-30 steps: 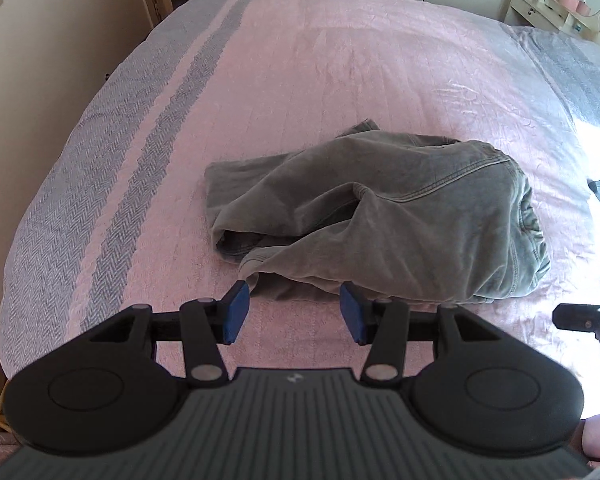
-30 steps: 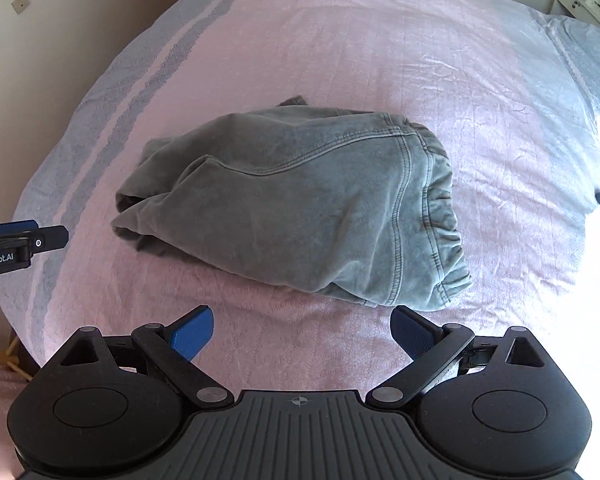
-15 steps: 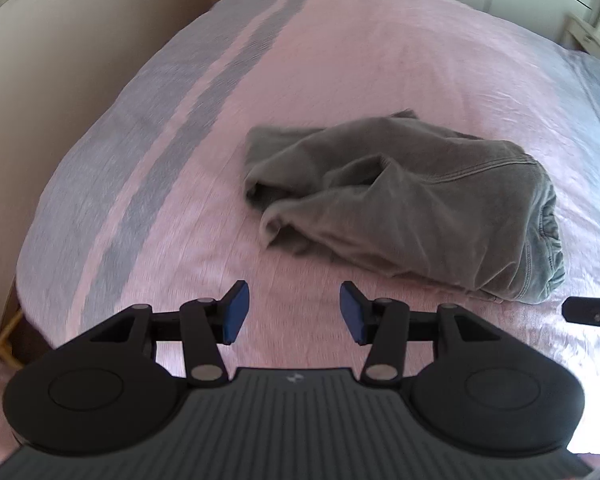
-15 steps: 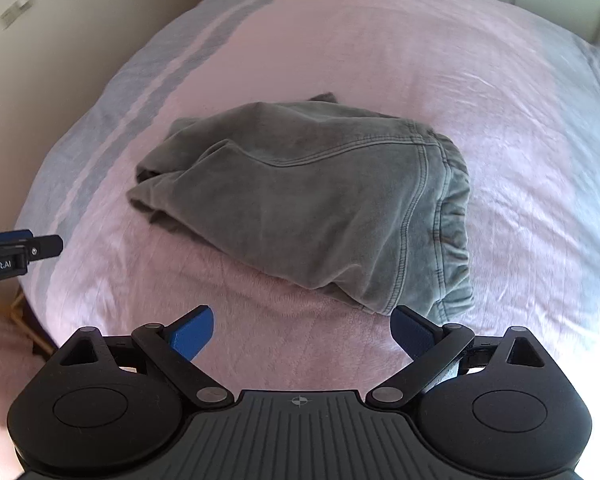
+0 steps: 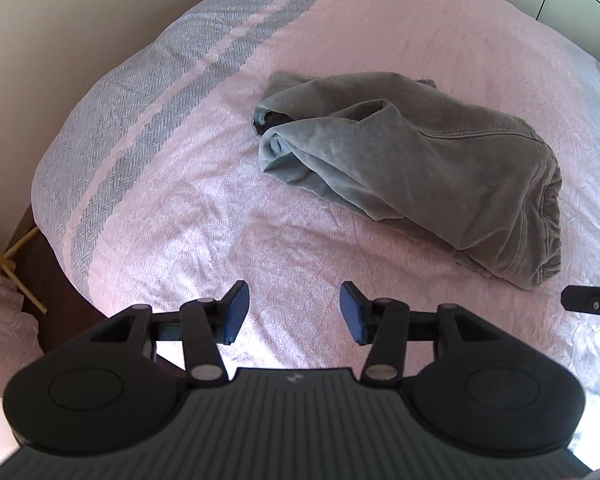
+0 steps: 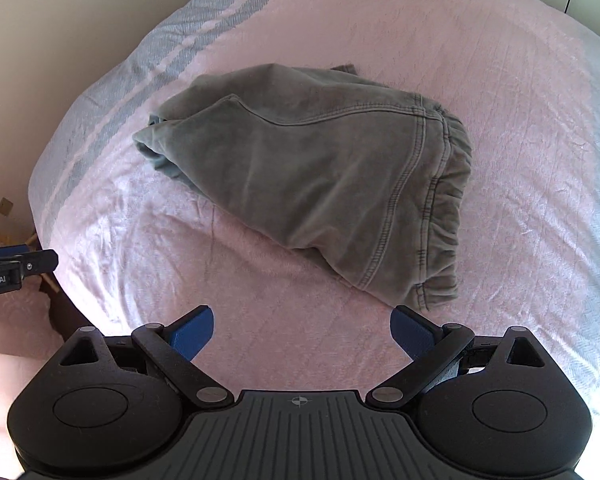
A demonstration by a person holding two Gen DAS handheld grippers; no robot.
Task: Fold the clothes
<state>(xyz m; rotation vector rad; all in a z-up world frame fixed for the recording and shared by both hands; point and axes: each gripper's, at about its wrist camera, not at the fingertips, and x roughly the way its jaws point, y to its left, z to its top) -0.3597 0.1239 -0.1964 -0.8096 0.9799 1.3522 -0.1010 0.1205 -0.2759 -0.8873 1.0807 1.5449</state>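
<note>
**Both grippers held apart and empty above grey trousers bundled on a bed**

The left gripper has its blue-padded fingers spread with nothing between them, hanging over bare bedspread at the near edge of the bed. The right gripper has its fingers spread wider still, also empty, just short of the garment's nearest corner.

Beyond them lies the garment, a pair of grey-green trousers, apparently, in a soft washed cotton with double-stitched seams. It rests near the middle of the bed as a thick, rounded bundle. The gathered elastic waistband bunches at the right end; loose rolled leg ends stick out at the left.

The bundle could be a rough finished fold or a heap waiting to be laid flat; the lumpy outline leaves both open. Any grip would do best on a firm hem or on the waistband, pinching one layer only, since the limp cloth will sag and drag.

The bedspread is pale pink, finely crinkled, with grey herringbone stripes along the left side.
</note>
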